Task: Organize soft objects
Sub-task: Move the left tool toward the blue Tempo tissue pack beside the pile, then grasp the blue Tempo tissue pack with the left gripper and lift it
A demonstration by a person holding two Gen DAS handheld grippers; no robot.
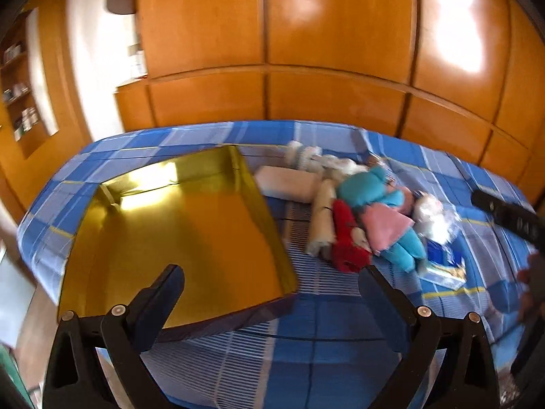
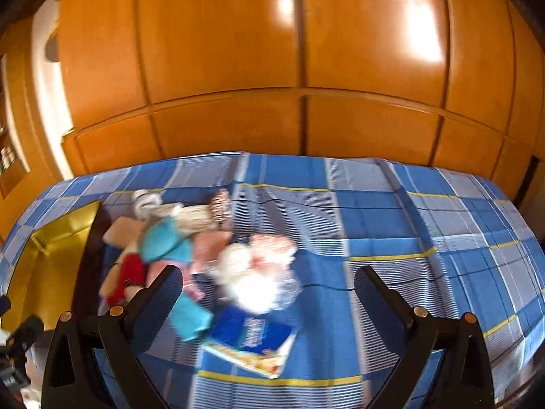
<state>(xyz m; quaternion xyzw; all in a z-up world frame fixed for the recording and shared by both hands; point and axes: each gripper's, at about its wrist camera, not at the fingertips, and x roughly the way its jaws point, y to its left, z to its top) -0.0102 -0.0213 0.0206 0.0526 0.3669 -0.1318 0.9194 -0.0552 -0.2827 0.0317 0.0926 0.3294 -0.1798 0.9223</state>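
The soft toys lie in a heap on the bed, and the one on top is the teal plush doll (image 1: 374, 204) in its pink skirt, stretched out with its head toward the far wardrobe and its feet toward us. Its long axis runs roughly along our line of reach, tilting a little to the right at the feet. Pressed against it we see a red plush (image 1: 347, 238), a cream roll (image 1: 322, 221) and a white fluffy toy in clear wrap (image 2: 252, 283), with a blue booklet (image 2: 252, 337) just beside the feet.

From our right gripper (image 2: 269, 288) the pile sits ahead and to the left, with the white toy close between its fingers; its jaws are spread wide and hold nothing. Our left gripper (image 1: 272, 288) is likewise spread and empty, with the heap ahead to its right and the gold-lined box (image 1: 177, 238) ahead to its left. We judge the right one nearer the toys, the left nearer the box.

Everything rests on a blue checked bedspread (image 2: 408, 238), slightly rumpled. Behind it runs a wall of glossy wooden wardrobe doors (image 2: 272, 51), and shelves (image 1: 20, 95) show at the far left. Both views are blurred.
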